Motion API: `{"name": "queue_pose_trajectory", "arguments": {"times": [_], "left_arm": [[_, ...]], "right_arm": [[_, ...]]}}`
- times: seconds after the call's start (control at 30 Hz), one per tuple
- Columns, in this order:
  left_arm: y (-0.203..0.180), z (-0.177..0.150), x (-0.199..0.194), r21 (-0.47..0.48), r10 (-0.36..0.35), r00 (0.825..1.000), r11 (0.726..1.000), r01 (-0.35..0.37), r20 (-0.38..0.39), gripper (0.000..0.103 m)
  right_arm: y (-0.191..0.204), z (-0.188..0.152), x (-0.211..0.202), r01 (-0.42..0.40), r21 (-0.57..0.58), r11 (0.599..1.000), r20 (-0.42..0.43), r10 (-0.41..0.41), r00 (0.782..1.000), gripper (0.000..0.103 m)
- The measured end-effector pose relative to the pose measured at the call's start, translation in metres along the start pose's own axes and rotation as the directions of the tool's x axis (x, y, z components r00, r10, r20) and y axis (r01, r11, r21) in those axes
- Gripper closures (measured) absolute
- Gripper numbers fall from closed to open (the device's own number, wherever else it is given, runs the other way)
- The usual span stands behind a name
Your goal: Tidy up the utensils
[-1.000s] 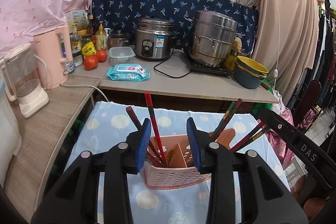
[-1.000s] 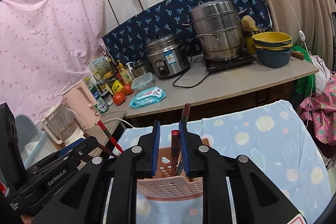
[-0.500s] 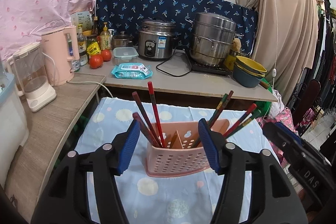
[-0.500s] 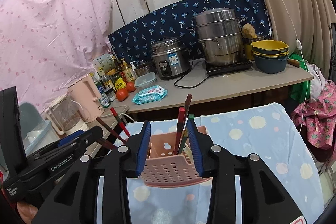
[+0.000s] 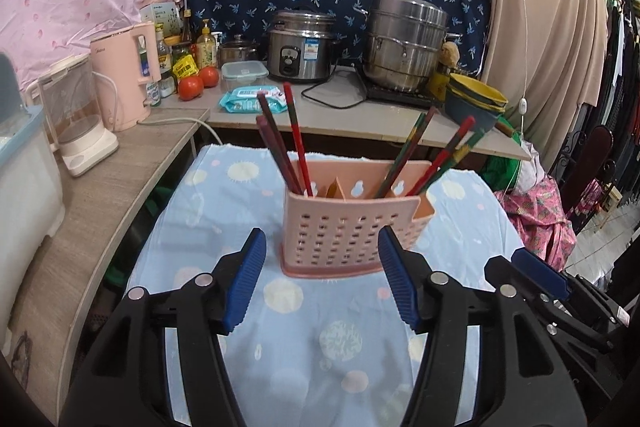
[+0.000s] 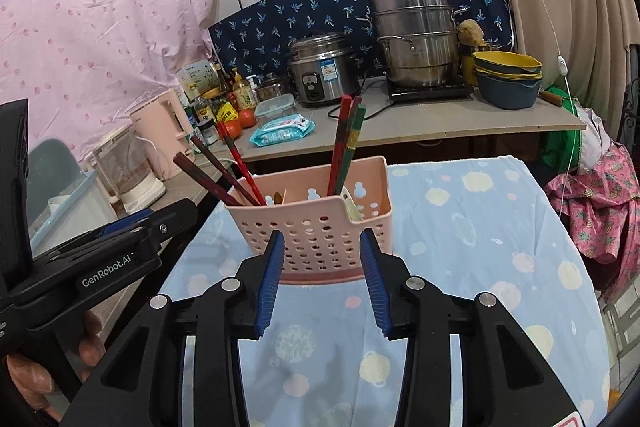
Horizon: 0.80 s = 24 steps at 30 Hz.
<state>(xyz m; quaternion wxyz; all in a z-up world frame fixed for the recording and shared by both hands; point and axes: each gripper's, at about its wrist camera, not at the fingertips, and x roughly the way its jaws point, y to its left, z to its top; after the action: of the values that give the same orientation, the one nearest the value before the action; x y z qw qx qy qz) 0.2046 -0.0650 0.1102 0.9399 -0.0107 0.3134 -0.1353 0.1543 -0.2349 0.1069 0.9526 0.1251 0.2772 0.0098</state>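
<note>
A pink perforated utensil holder [image 5: 352, 227] stands on the blue patterned cloth [image 5: 320, 339]; it also shows in the right wrist view [image 6: 320, 227]. Red and dark chopsticks [image 5: 294, 143] lean in its left compartment, and red-green chopsticks [image 5: 448, 151] lean in its right one. In the right wrist view the left group of chopsticks [image 6: 224, 171] and the right group [image 6: 346, 143] stand the same way. My left gripper [image 5: 322, 283] is open and empty, just in front of the holder. My right gripper [image 6: 322, 279] is open and empty, close to the holder's front.
A counter [image 5: 320, 115] behind holds a rice cooker [image 5: 302, 47], a steamer pot [image 5: 406, 43], stacked bowls [image 5: 476, 103], a wipes pack [image 5: 252, 99], tomatoes [image 5: 198, 83] and bottles. A pink kettle [image 5: 124, 75] and a blender [image 5: 76, 115] stand on the left shelf. Clothes hang at the right.
Both grippers opened wide and drew back from the holder. The right gripper let go of the red-green chopsticks, which now stand in the holder.
</note>
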Motion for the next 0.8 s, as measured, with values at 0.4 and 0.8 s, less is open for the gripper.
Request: {"name": "queue_pose_trajectory", "arguments": {"times": [0.4, 0.8], "left_arm": [[0.012, -0.044, -0.002, -0.016, 0.030, 0.996, 0.999, -0.031, -0.079, 0.048], [0.018, -0.076, -0.009, -0.011, 0.068, 0.991, 0.998, -0.069, -0.116, 0.030]], "right_arm": [[-0.004, -0.036, -0.009, 0.055, -0.023, 0.998, -0.074, -0.056, 0.996, 0.064], [-0.008, -0.066, -0.014, 0.073, -0.036, 0.997, -0.135, -0.077, 0.988, 0.060]]}}
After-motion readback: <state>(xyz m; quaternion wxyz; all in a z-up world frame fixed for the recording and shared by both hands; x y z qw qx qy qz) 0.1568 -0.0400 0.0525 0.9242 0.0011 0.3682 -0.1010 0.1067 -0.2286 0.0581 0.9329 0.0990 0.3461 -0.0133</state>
